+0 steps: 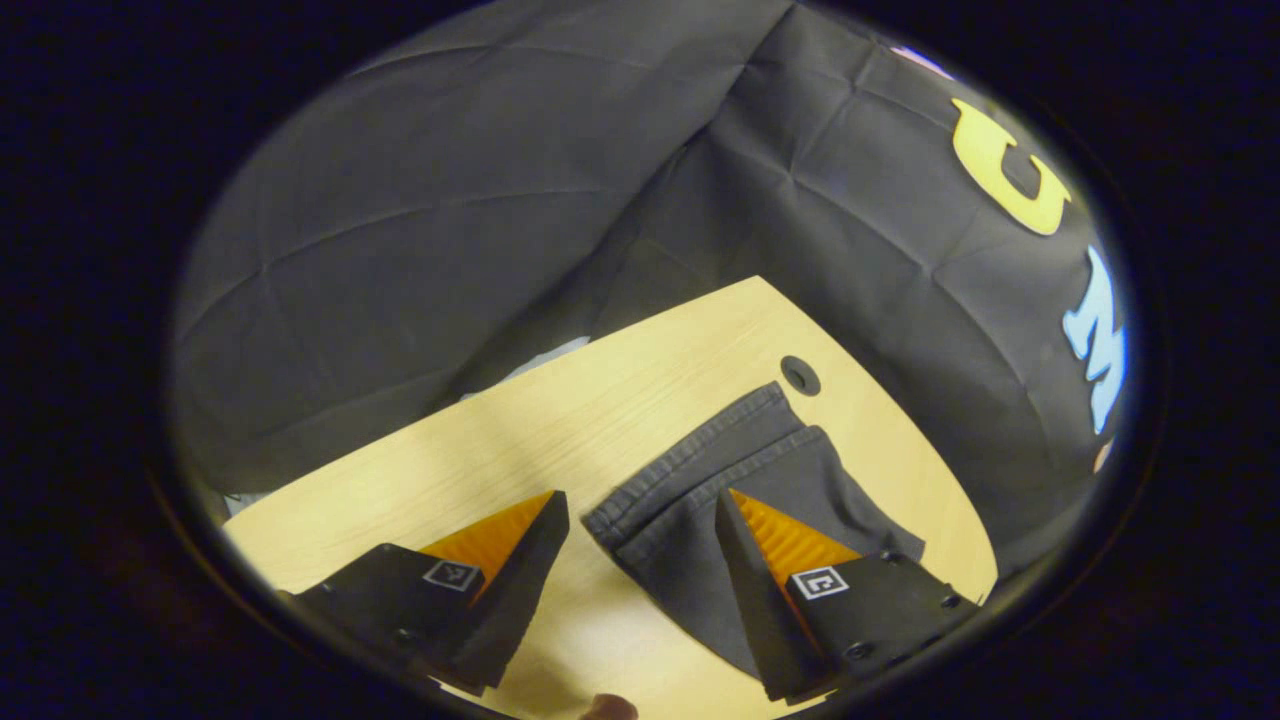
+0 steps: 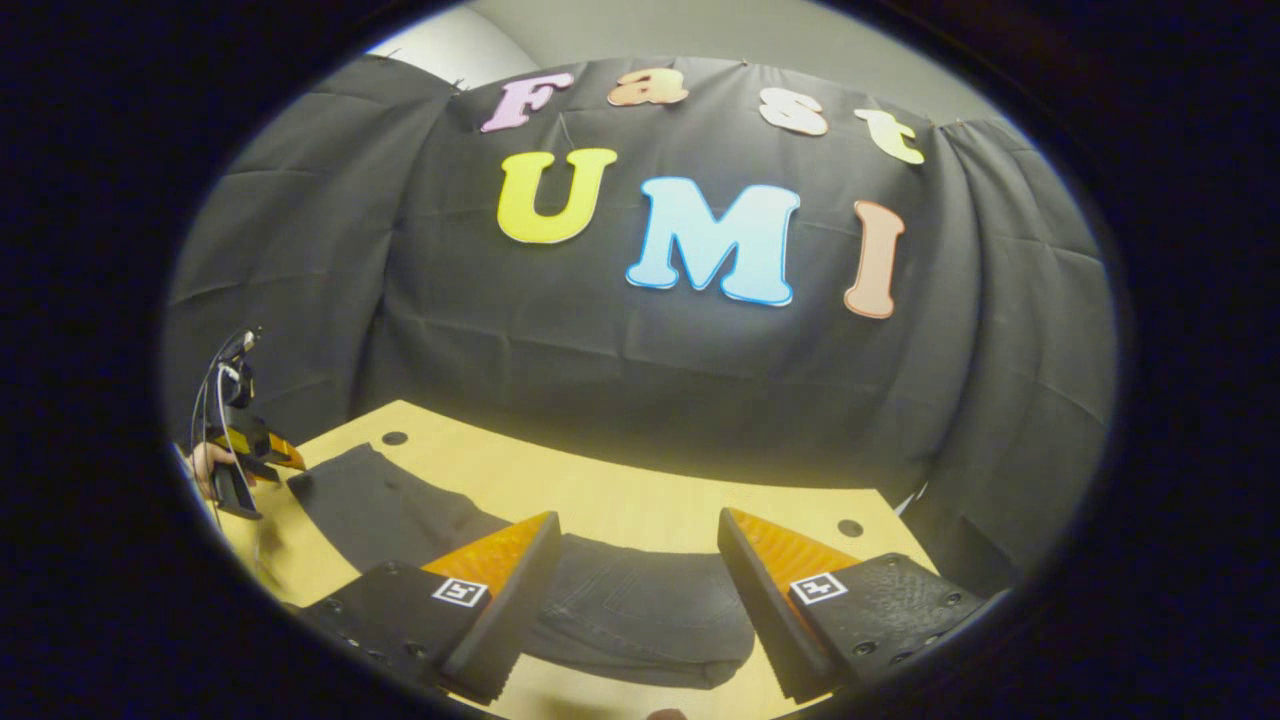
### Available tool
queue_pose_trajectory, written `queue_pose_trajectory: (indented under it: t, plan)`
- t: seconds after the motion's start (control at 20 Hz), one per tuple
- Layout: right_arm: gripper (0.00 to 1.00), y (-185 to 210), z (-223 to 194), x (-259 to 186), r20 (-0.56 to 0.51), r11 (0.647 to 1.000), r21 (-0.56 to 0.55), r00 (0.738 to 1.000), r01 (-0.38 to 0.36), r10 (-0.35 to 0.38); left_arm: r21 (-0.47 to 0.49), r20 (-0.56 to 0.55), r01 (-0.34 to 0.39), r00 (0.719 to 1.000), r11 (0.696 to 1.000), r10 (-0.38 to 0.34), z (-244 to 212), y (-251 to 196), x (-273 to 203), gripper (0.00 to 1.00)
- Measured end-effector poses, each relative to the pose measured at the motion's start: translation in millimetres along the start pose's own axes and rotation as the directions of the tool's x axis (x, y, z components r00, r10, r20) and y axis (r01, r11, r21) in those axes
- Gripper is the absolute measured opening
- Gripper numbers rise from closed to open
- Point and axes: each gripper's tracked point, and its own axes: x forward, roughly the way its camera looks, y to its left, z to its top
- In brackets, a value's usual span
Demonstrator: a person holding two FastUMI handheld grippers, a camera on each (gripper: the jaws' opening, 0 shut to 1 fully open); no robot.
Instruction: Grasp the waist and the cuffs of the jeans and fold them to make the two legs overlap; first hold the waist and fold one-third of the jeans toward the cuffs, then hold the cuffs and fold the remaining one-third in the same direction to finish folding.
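While the jeans (image 2: 620, 600) lie along the table (image 1: 560, 420), both the left gripper (image 1: 640, 510) and the right gripper (image 2: 640, 535) gape above.

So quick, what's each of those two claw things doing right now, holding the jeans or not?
Left gripper: open, holding nothing, poised over the cuff end of the jeans.
Right gripper: open, holding nothing, above the waist end of the jeans.

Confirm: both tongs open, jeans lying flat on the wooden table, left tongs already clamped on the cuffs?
Not clamped. In the left gripper view the left tongs stand open above the cuffs of the jeans, gripping nothing. The rest holds: right tongs open, jeans on the wooden table.
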Motion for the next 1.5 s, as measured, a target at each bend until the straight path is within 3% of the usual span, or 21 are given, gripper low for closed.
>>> queue_pose_trajectory:
  t: [0.2, 0.35, 0.45, 0.5, 0.75, 0.8, 0.85, 0.95, 1.0, 1.05, 1.1, 1.25, 1.5]
  plan:
    - [0.93, 1, 3, -1, -0.011, 0.999, 0.04, 1.0, 0.015, -0.014, 0.138, 0.023, -0.063, 0.998, 0.988, 0.061, -5, 4, 11, 0.92]
    - [0.93, 1, 3, 2, -0.023, 0.998, 0.062, 0.999, 0.026, -0.025, 0.302, 0.048, -0.117, 0.993, 0.946, 0.108, -15, 2, 15, 0.96]
    - [0.93, 2, 1, 3, -0.03, 0.997, 0.075, 0.999, 0.025, -0.023, 0.328, 0.096, -0.113, 0.992, 0.938, 0.086, -11, -2, 15, 0.94]
    - [0.93, 4, 0, 2, -0.034, 0.997, 0.079, 0.999, 0.023, -0.021, 0.319, 0.114, -0.094, 0.992, 0.943, 0.06, -7, -5, 14, 0.87]
    - [0.93, 1, -2, 3, -0.045, 0.997, 0.071, 0.999, 0.019, -0.016, 0.19, 0.091, 0.043, 0.994, 0.981, -0.062, 2, -8, 1, 0.35]
    - [0.93, 1, -3, 2, -0.049, 0.997, 0.072, 0.999, 0.015, -0.012, 0.108, 0.088, 0.094, 0.991, 0.99, -0.103, 6, -7, 0, 0.35]
    - [0.93, 1, -2, 2, -0.049, 0.997, 0.071, 0.999, 0.013, -0.009, 0.004, 0.076, 0.158, 0.985, 0.987, -0.158, 5, -14, -2, 0.23]
    - [0.93, 1, -2, 3, -0.052, 0.998, 0.069, 0.999, 0.007, -0.003, -0.221, 0.051, 0.236, 0.972, 0.946, -0.231, 11, -14, -9, 0.23]
    - [0.93, 1, -2, 2, -0.052, 0.998, 0.068, 0.999, 0.002, 0.001, -0.338, 0.065, 0.259, 0.965, 0.905, -0.252, 19, -16, -11, 0.23]
    - [0.93, 0, -1, 3, -0.053, 0.998, 0.067, 0.999, 0.003, 0.001, -0.404, 0.076, 0.286, 0.957, 0.869, -0.279, 24, -16, -18, 0.16]
    - [0.93, -3, -1, 4, -0.051, 0.998, 0.066, 0.999, 0.004, -0.001, -0.44, 0.088, 0.311, 0.948, 0.842, -0.305, 29, -18, -26, 0.16]
    - [0.93, -9, 6, 1, -0.032, 0.998, 0.069, 0.999, 0.003, 0.0, -0.45, 0.125, 0.383, 0.921, 0.806, -0.368, 39, -41, -51, 0.15]
    - [0.94, -20, 19, -10, 0.024, 0.997, 0.079, 1.0, -0.011, 0.009, -0.384, 0.164, 0.505, 0.861, 0.773, -0.482, 48, -132, -117, 0.15]
